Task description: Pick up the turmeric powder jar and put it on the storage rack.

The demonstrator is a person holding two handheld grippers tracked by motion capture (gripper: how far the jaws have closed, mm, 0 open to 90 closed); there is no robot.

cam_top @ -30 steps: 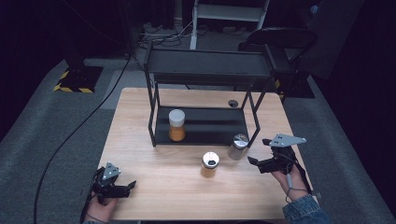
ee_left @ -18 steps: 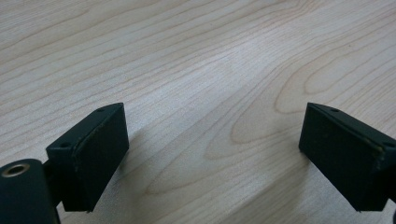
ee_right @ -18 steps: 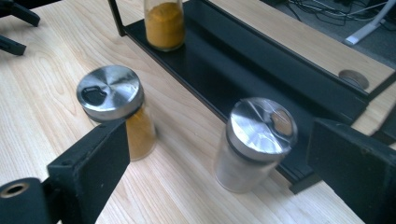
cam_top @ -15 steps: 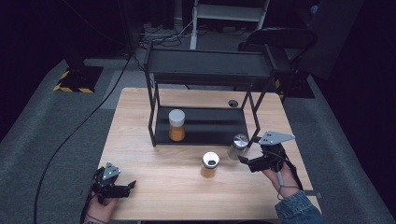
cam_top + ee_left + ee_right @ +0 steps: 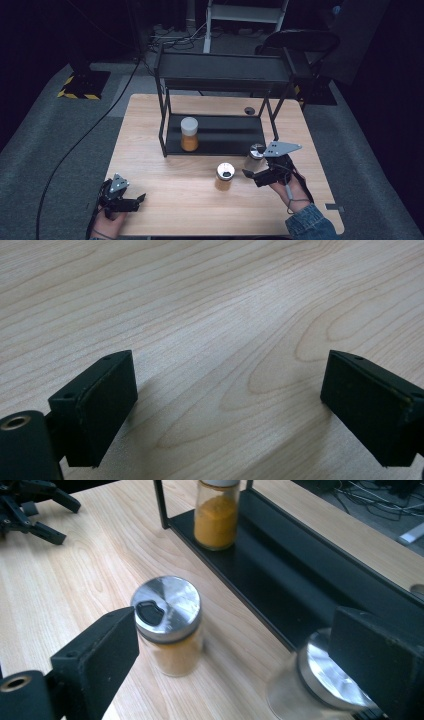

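A spice jar [image 5: 225, 176] with a metal shaker lid and orange powder stands on the wooden table [image 5: 165, 175] in front of a black two-tier rack [image 5: 220, 75]. A second, silver-lidded jar [image 5: 256, 154] stands by the rack's front right leg. My right gripper [image 5: 250, 175] is open just right of the first jar, pointing left. In the right gripper view the shaker jar [image 5: 167, 622] stands just inside the left jaw and the silver-lidded jar [image 5: 320, 680] by the right jaw, with my right gripper [image 5: 240, 630] touching neither. My left gripper [image 5: 139, 201] rests open and empty at the front left; its jaws [image 5: 227, 380] frame bare wood.
A white-lidded jar of orange powder [image 5: 189, 134] stands on the rack's lower shelf, also visible as the jar [image 5: 216, 515] in the right gripper view. A small dark hole [image 5: 249, 110] sits in the tabletop behind the rack. A chair [image 5: 300, 45] stands beyond the table.
My right gripper has moved left, from the table's right side toward the two jars in front of the rack. The left gripper and the jars have stayed put.
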